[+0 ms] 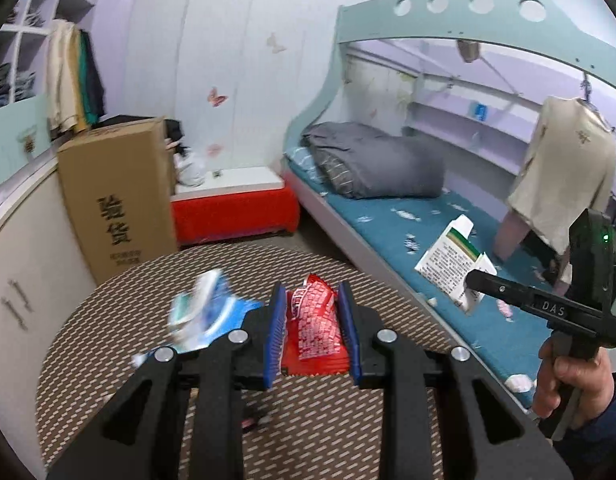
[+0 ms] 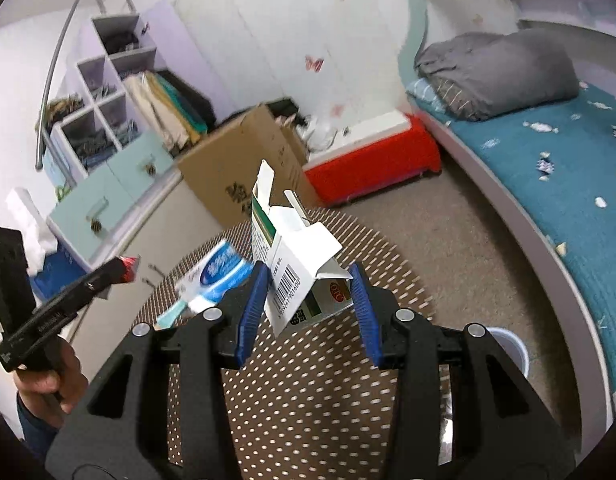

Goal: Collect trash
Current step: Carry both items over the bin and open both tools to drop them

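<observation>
Left wrist view: the left gripper (image 1: 312,332) is clamped on a red printed wrapper (image 1: 314,320), both blue pads pressed against its sides, and carries it above the round dotted table (image 1: 108,344). A blue-and-white wrapper (image 1: 206,312) lies on the table just beside the left finger, not yet collected. At the right edge, a hand (image 1: 568,376) holds the right gripper (image 1: 478,280), its tip closed on a white carton (image 1: 452,264) over the edge of the bed (image 1: 388,224).

Right wrist view: the right gripper is clamped on the opened white carton, whose flaps stand loose; the left pad bears on the barcode face, while the far side is partly hidden by a flap. A white bin (image 2: 512,348) shows low on the floor beside the table, mostly hidden behind the gripper body.

Judgement: both pieces are secured and the carry step is in hand. The next move calls for bringing each over a receptacle, probably that bin, and releasing; the blue-and-white wrapper remains to be fetched.
</observation>
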Available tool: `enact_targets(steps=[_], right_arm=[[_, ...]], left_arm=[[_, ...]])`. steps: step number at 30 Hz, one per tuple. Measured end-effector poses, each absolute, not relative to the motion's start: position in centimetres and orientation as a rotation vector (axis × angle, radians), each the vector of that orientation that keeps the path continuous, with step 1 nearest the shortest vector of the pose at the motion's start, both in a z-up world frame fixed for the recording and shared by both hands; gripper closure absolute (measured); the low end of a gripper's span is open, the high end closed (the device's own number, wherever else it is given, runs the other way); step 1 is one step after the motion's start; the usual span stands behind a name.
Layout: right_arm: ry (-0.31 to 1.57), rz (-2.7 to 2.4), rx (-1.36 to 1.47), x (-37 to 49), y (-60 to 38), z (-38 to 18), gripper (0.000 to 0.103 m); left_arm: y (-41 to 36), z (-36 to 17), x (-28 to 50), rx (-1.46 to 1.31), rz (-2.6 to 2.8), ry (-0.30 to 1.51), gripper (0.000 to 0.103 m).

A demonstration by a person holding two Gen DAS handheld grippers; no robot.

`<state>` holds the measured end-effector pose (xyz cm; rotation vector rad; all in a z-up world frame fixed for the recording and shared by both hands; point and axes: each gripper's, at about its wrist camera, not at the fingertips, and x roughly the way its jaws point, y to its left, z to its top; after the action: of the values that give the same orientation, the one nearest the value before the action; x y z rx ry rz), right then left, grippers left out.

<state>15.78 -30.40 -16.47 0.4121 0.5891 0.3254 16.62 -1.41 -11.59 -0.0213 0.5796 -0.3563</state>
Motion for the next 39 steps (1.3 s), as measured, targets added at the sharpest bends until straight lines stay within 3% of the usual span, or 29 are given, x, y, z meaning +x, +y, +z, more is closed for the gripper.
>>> enact_targets(steps=[14, 32, 34, 35, 36, 39], right_arm=[[0.510, 0.078, 0.527, 13.4, -43.3, -17.1, 0.061], [0.790, -0.076, 0.776, 19.5, -50.1, -32.6, 0.060], [0.828, -0.081, 0.798, 20.1, -50.2, -34.3, 0.056], [0.850, -0.081, 0.815, 20.5, -50.2, -35.3, 0.052], [0.882, -0.073, 0.841, 21.0, -50.2, -36.8, 0.042], [0.947, -0.082, 0.873, 21.3, -50.2, -39.8, 0.026]], left_arm=[[-18.4, -12.1, 20.7, 0.014, -0.610, 0.656, 0.077], [-34.9, -25.3, 27.1, 0.295, -0.717, 1.012, 0.075], [-35.3, -26.4, 27.7, 0.330, -0.699, 1.034, 0.059], [-35.3, -26.8, 28.0, 0.343, -0.685, 1.040, 0.034], [-35.2, -27.0, 28.2, 0.352, -0.666, 1.041, 0.021], [-34.4, -27.0, 28.6, 0.340, -0.642, 1.031, 0.018]])
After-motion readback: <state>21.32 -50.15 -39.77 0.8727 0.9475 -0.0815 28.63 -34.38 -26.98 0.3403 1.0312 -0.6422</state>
